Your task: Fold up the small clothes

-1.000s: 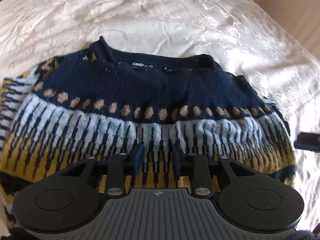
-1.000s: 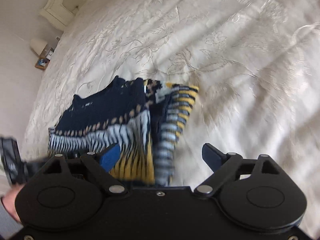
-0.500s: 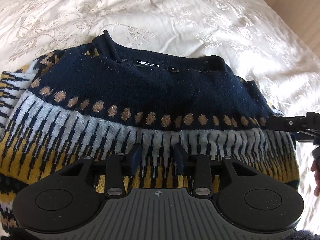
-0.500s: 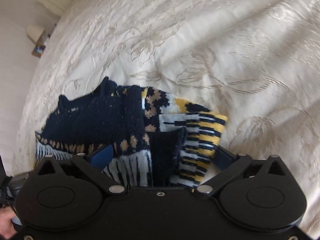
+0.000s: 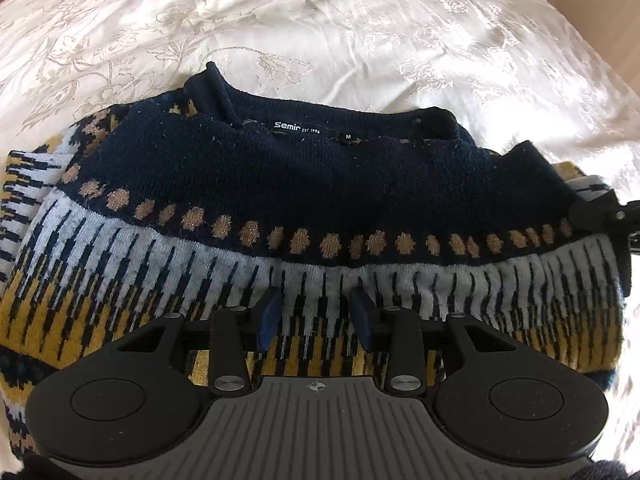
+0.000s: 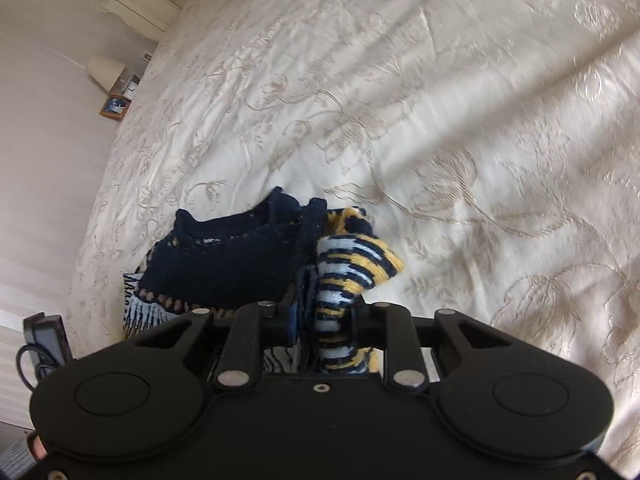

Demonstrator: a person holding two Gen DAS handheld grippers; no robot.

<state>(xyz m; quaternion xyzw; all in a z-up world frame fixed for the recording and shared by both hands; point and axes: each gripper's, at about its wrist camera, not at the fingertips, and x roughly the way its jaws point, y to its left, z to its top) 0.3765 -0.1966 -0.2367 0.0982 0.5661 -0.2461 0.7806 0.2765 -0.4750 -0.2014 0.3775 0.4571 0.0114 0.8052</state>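
A navy knit sweater (image 5: 320, 184) with tan dots and white, black and yellow stripes lies on the cream bedspread (image 5: 320, 20), collar away from me. My left gripper (image 5: 316, 320) hovers over its striped lower part, jaws a little apart with nothing between them. My right gripper (image 6: 324, 328) is shut on the sweater's striped right sleeve edge (image 6: 352, 268) and shows at the sweater's right side in the left wrist view (image 5: 600, 216). The sweater body (image 6: 224, 264) lies to its left.
The embroidered bedspread (image 6: 440, 140) spreads all around the sweater. A headboard (image 6: 136, 4), a lamp (image 6: 105, 71) and a framed picture (image 6: 114, 106) stand at the far end by the wall. A dark device with cable (image 6: 44, 340) is at the left.
My right gripper came in from open and closed on the sweater's right sleeve edge. My left gripper moved slightly closer over the striped part, jaws unchanged.
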